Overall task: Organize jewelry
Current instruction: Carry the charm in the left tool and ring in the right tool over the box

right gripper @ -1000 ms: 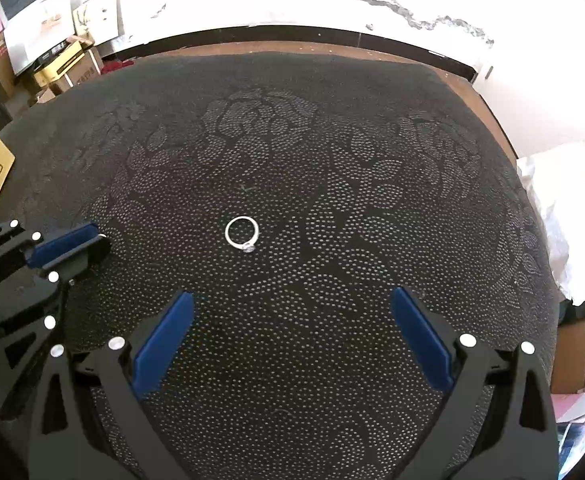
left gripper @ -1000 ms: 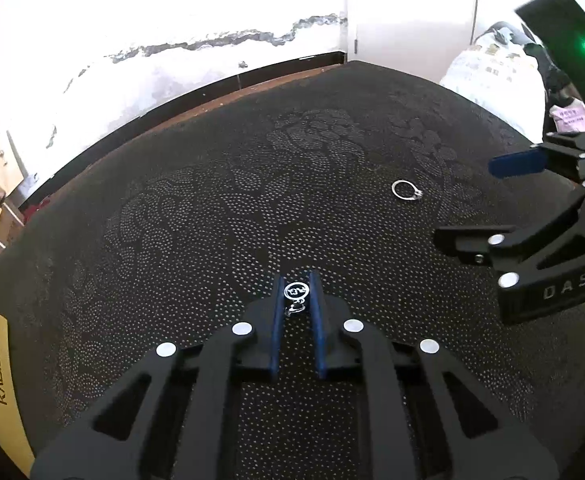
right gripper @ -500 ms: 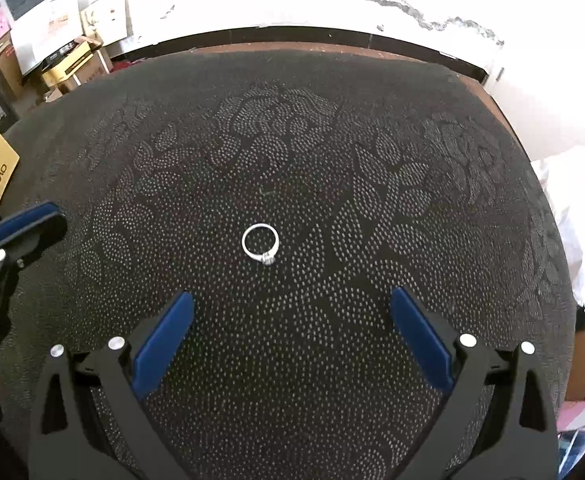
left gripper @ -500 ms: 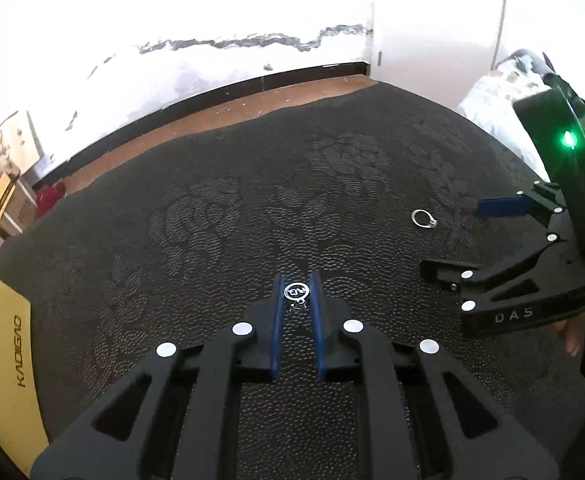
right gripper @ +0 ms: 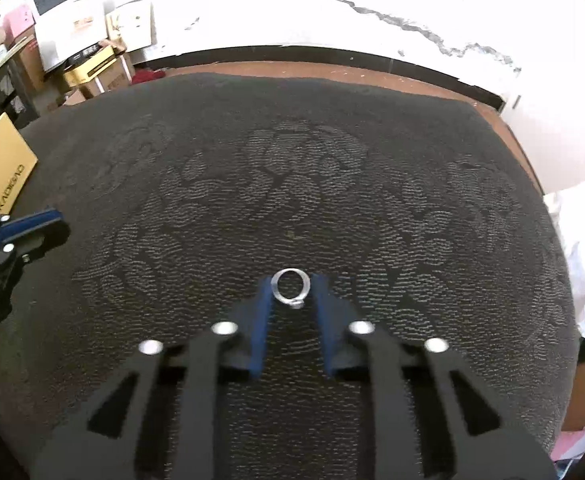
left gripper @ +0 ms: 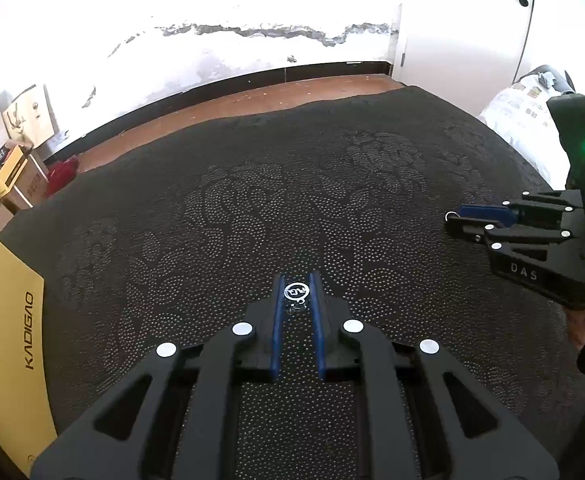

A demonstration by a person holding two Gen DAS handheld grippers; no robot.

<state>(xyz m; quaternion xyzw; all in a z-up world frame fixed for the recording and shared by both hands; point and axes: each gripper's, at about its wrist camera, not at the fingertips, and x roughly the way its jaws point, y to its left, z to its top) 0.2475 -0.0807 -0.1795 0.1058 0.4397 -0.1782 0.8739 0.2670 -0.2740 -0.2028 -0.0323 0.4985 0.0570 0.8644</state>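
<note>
Right wrist view: right claw [right gripper: 291, 290] clamped on a silver ring [right gripper: 290, 289], left claw [left gripper: 296, 291] clamped on a round pendant [left gripper: 296, 291].

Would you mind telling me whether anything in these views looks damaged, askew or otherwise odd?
Nothing about the jewelry stands out: the left tongs grip a round pendant and the right tongs grip a silver ring, both above the black patterned cloth. The only damage is a cracked, peeling strip along the white wall behind.
</note>
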